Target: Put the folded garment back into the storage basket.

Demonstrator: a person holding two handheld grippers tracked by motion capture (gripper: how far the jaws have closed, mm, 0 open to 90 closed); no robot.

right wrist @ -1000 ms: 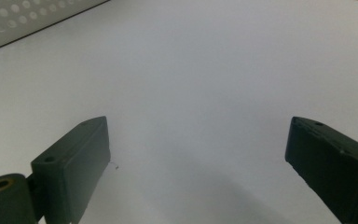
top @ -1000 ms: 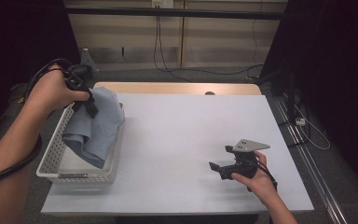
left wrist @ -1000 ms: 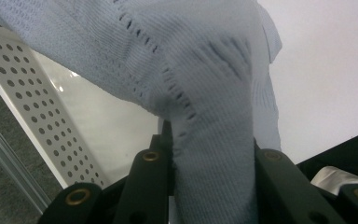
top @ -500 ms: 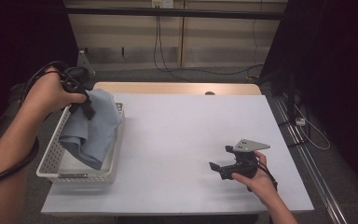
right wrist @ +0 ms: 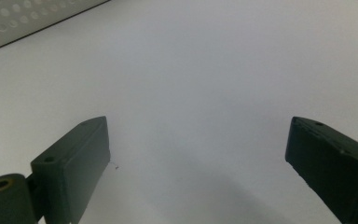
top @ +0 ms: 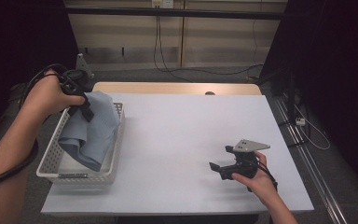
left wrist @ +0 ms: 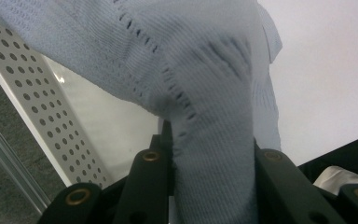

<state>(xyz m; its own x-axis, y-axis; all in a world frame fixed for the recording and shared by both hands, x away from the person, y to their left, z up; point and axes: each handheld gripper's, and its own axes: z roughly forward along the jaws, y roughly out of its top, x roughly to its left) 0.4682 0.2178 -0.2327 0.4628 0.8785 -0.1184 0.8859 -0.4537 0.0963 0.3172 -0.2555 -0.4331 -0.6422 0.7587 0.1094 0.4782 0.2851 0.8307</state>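
- Lifting a pale blue knitted cloth (top: 93, 128) out of the white perforated plastic basket (top: 51, 161) at the table's left edge: that is the step I read here.
- Left gripper (top: 85, 109) is clamped on a bunched fold of the cloth; in the left gripper view the knit (left wrist: 214, 116) is squeezed between the two black jaws and the rest drapes away over the basket wall (left wrist: 42, 112).
- Change over the last second: the cloth hangs a bit differently. Its upper part has pulled slightly toward the table side and up over the basket's right rim, while the lower end sags deep inside the basket. The left hand (top: 46, 95) has barely shifted, and the grip looks the same.
- Right gripper (top: 223, 168) rests low on the white table top (top: 182, 140), well apart from the basket, jaws spread wide with nothing between them; the right gripper view looks along them over bare table, with a basket corner (right wrist: 23, 18) far off. It has not moved.
- Meaning: the pick is secure, the extraction is only started. Most of the cloth is inside or over the basket, none on the table.
- Risk, as a judgement: the trailing end could snag the rim and drag the light basket along.
- Next likely need: more height, then carry right toward the open table.
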